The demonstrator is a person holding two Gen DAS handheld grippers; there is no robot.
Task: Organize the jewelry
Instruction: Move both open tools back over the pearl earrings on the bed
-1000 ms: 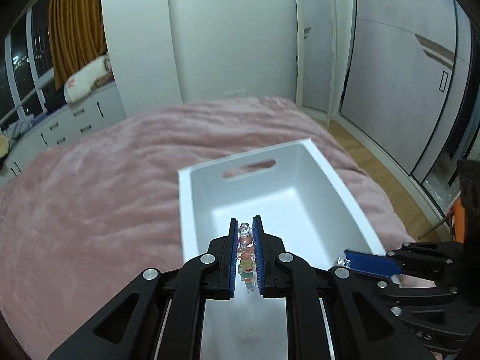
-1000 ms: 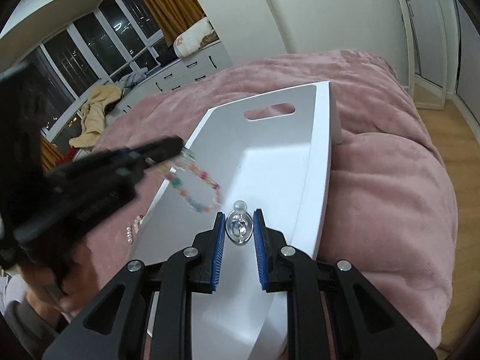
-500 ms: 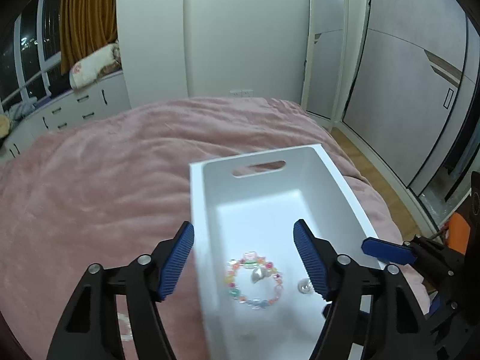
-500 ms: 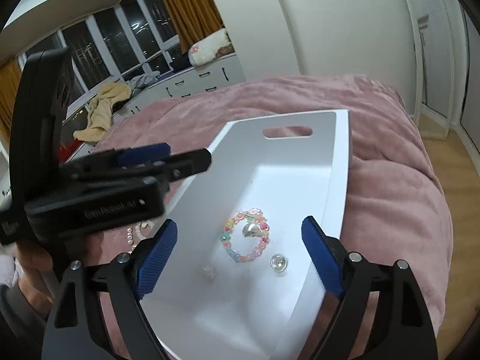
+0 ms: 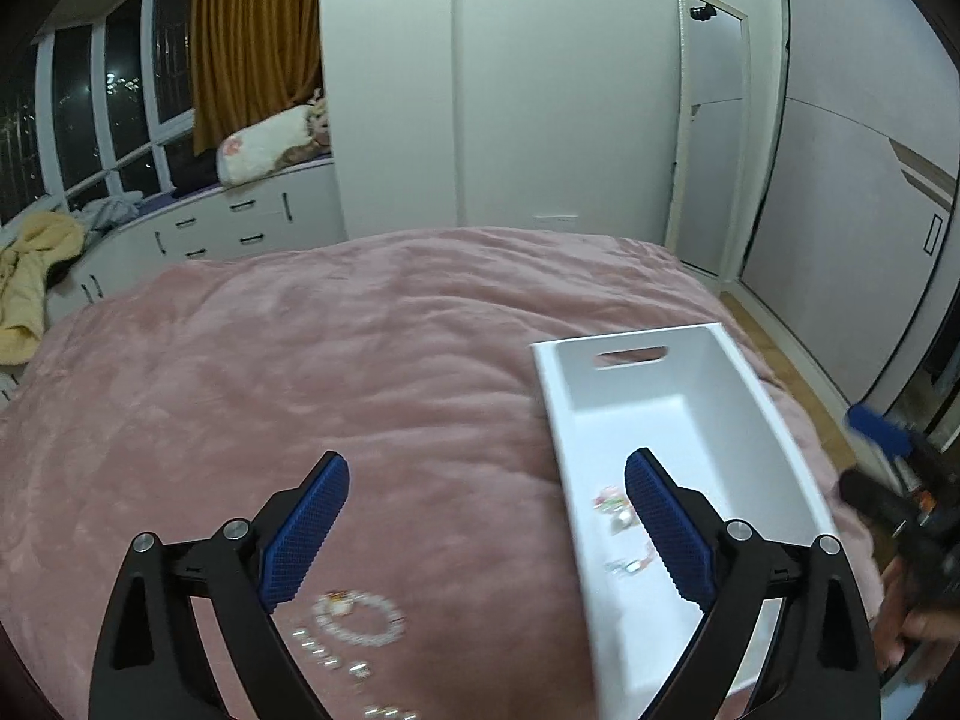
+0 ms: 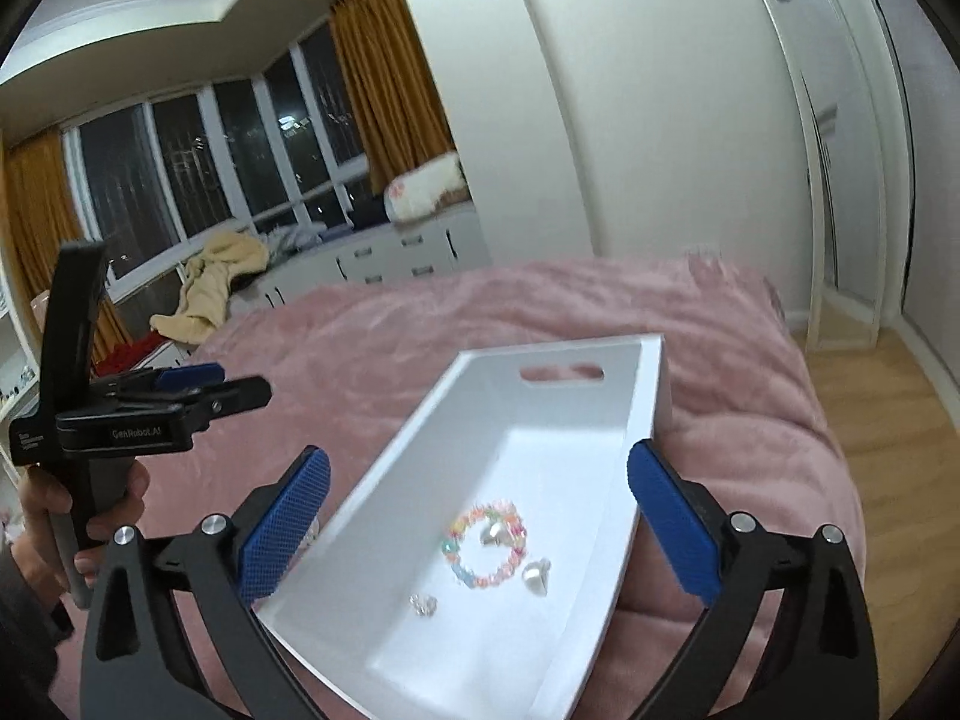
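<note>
left claw (image 5: 486, 531) jaws opening wide, empty, right claw (image 6: 480, 528) jaws opening wide, empty

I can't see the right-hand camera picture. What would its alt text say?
An open gripper, its jaws opening with nothing between them, hovers over a white tray on a pink bedspread; a colourful bead bracelet lies inside.

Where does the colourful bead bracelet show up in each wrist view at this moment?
Left wrist: bead bracelet low right, on the white bin's floor, partly hidden by the left gripper's right finger.
Right wrist: bead bracelet just below centre, on the bin floor, fully visible.
Shared landmark: the handle slot in the white bin.
</note>
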